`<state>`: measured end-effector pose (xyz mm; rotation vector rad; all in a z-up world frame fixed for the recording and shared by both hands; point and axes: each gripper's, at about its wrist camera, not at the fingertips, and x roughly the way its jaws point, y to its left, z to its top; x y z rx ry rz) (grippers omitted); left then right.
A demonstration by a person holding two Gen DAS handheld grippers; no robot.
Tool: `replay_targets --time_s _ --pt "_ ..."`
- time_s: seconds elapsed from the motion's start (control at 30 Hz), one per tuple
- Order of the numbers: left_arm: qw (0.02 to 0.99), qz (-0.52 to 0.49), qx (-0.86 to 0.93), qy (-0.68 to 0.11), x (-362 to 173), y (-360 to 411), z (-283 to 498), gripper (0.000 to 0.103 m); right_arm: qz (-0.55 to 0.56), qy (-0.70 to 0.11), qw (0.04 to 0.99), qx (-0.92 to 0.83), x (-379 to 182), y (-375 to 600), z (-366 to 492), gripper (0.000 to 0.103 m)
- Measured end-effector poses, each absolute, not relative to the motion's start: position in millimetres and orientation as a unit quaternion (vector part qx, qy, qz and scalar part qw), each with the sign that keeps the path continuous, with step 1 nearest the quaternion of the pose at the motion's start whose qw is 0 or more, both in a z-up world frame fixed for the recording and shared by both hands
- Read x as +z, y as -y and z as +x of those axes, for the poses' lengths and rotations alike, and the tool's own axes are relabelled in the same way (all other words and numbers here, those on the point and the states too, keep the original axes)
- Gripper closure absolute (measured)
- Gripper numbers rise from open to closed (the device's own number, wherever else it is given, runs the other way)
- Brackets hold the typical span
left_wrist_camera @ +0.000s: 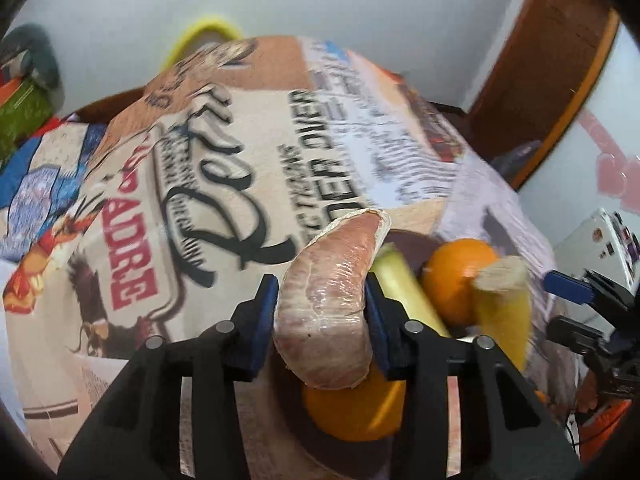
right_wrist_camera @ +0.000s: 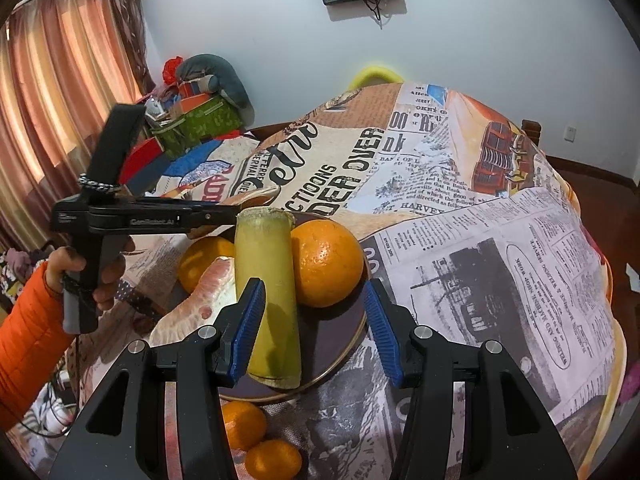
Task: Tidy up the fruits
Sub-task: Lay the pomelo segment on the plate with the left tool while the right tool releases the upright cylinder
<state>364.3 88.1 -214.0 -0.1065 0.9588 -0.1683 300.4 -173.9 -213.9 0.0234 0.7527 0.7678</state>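
Note:
My left gripper [left_wrist_camera: 322, 312] is shut on a pink peeled pomelo segment [left_wrist_camera: 332, 300], held above the dark plate [right_wrist_camera: 340, 336]. On the plate lie a yellow-green sugarcane piece [right_wrist_camera: 268, 292], a large orange [right_wrist_camera: 326, 262], a second orange [right_wrist_camera: 204, 260] and a pomelo segment [right_wrist_camera: 200, 304]. My right gripper [right_wrist_camera: 316, 320] is open, low over the plate's near side; the sugarcane lies against its left finger [right_wrist_camera: 248, 320]. The left gripper shows from the side in the right wrist view [right_wrist_camera: 232, 216], behind the plate. The right gripper's blue fingertip [left_wrist_camera: 568, 286] shows at the right edge of the left wrist view.
Two small tangerines [right_wrist_camera: 256, 440] lie on the newspaper-print tablecloth [right_wrist_camera: 480, 240] in front of the plate. Green boxes and clutter [right_wrist_camera: 192, 120] stand at the far left. A yellow chair back [right_wrist_camera: 376, 74] rises behind the table.

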Motion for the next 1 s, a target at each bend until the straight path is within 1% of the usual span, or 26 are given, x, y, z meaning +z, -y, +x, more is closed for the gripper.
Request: replay_targets --time_s 0.17,0.33,0.47,0.6,0.8,0.87,1.0 --pt "0.879 -0.016 -0.081 -0.469 -213.1 -67.3 369.1 0.061 0.011 -0.358 0.860 0.364 -212.7 176.5 295.7 0.055" --pt "0.876 -0.037 -0.104 -0.470 -208.1 -61.2 366.7 0.061 0.003 -0.357 0.862 0.359 -213.3 179.9 292.1 0.055" --pt "0.880 0.011 -0.100 -0.465 -204.8 -42.3 356.2 0.061 0.006 -0.356 0.863 0.357 -212.4 182.4 291.4 0.055" --pt "0.878 0.014 -0.106 -0.467 -201.8 -37.1 344.7 0.061 0.011 -0.357 0.863 0.358 -212.6 182.8 289.8 0.055" --pt "0.882 0.007 -0.099 -0.461 -189.3 -36.7 327.2 0.056 0.008 -0.358 0.862 0.359 -209.8 180.2 284.8 0.055" --pt "0.888 0.010 -0.094 -0.451 -181.2 -36.7 317.0 0.052 0.005 -0.356 0.863 0.358 -206.9 180.2 279.7 0.055" --pt "0.897 0.010 -0.086 -0.434 -168.3 -39.3 290.2 0.050 -0.004 -0.354 0.866 0.354 -202.7 181.4 267.2 0.055"
